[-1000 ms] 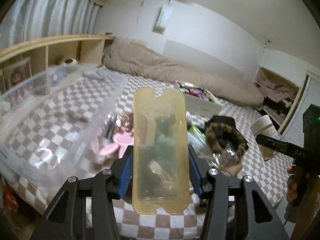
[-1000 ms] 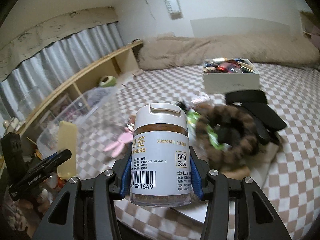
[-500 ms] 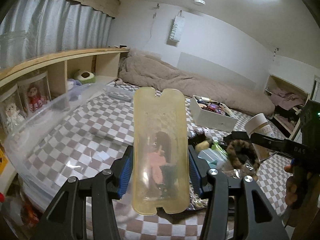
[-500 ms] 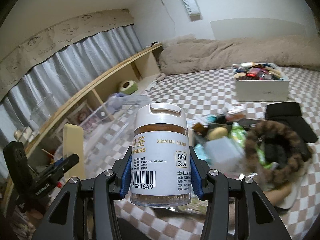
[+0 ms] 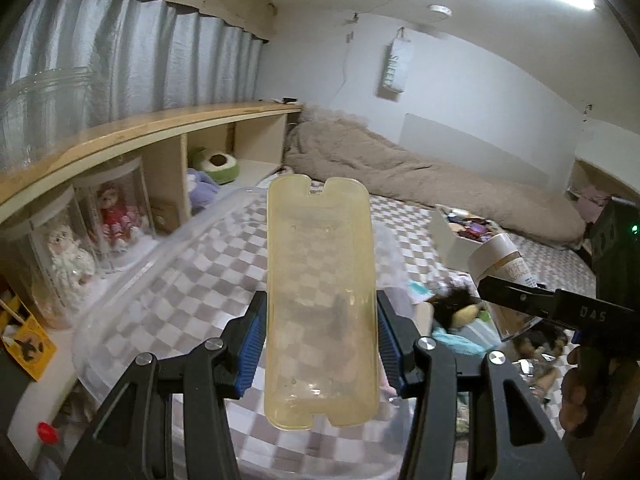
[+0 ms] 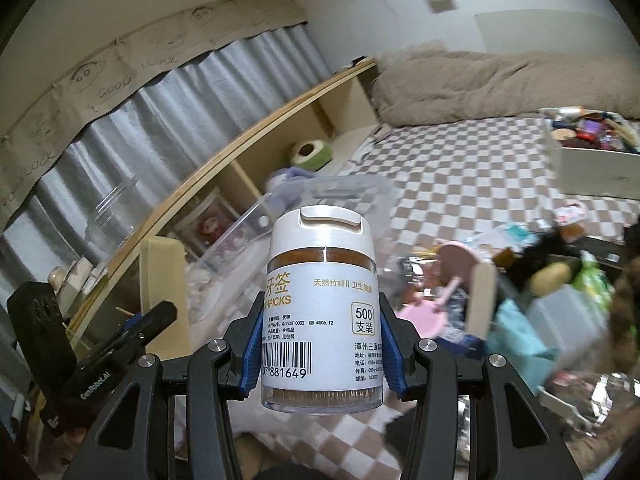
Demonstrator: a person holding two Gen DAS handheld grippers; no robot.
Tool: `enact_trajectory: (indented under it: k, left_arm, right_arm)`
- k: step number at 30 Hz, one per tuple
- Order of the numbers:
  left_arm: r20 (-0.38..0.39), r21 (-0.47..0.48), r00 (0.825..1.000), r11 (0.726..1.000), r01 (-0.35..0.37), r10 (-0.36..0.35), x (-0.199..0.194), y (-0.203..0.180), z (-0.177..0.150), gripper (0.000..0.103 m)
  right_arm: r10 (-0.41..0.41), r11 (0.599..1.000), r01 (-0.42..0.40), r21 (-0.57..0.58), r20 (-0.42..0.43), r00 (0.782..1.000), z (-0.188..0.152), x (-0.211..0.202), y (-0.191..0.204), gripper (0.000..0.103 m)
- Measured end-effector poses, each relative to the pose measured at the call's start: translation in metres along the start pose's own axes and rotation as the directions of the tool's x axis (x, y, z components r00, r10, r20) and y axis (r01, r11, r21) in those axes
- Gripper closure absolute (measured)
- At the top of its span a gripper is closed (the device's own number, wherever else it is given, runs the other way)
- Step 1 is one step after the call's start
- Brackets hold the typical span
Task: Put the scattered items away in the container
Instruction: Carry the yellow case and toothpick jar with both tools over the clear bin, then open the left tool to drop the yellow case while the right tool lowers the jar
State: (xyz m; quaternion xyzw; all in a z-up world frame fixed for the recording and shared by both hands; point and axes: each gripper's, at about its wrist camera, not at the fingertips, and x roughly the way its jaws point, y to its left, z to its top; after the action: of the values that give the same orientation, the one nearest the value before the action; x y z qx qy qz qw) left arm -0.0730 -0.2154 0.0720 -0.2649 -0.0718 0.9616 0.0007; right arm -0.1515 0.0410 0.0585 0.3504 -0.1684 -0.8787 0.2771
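Above the clear bin [image 5: 168,264], left gripper [image 5: 320,344] clamped a yellow case [image 5: 322,300], right gripper [image 6: 320,348] a toothpick jar [image 6: 322,312], both apparently poised for dropping in

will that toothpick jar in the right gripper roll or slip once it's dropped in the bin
The toothpick jar is a smooth cylinder, so it would probably roll if laid sideways. Its glossy label may slip between the pads. It looks packed full, so likely fairly solid for its size.

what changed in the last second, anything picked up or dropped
Both views swung left, from the clutter pile toward the clear container and shelf. Nothing was picked up or dropped: the left hand-held gripper still clamps the yellow case, and the right hand-held gripper the toothpick jar.
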Motion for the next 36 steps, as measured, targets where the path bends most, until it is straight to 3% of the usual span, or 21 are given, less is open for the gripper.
enact_trajectory:
  k: [5, 14, 19, 23, 31, 36]
  left_arm:
    - [-0.05, -0.004, 0.997, 0.998, -0.055, 0.055, 0.021, 0.024, 0.005, 0.052]
    - [-0.157, 0.007, 0.983, 0.995, -0.098, 0.098, 0.053, 0.053, 0.008, 0.052]
    - [-0.234, 0.073, 0.959, 0.987, -0.144, 0.157, 0.072, 0.064, 0.005, 0.052]
    - [-0.315, 0.051, 0.941, 0.992, -0.117, 0.127, 0.086, 0.084, 0.008, 0.052]
    - [-0.368, 0.154, 0.906, 0.975, -0.162, 0.209, 0.096, 0.09, 0.008, 0.052]
    - [-0.424, 0.279, 0.862, 0.946, -0.168, 0.278, 0.113, 0.081, 0.0, 0.052]
  right_arm:
    - [0.045, 0.999, -0.046, -0.007, -0.067, 0.997, 0.003, 0.038, 0.02, 0.053]
    - [0.043, 0.998, -0.051, -0.035, -0.186, 0.982, 0.001, 0.097, 0.053, 0.053]
    - [0.0, 0.998, -0.016, -0.064, -0.245, 0.97, -0.004, 0.126, 0.07, 0.053]
    - [-0.024, 0.996, -0.001, -0.089, -0.289, 0.957, -0.006, 0.139, 0.078, 0.053]
    - [-0.125, 0.978, 0.053, -0.203, -0.363, 0.923, -0.022, 0.152, 0.087, 0.053]
    - [-0.169, 0.961, 0.059, -0.269, -0.409, 0.897, -0.034, 0.161, 0.094, 0.053]
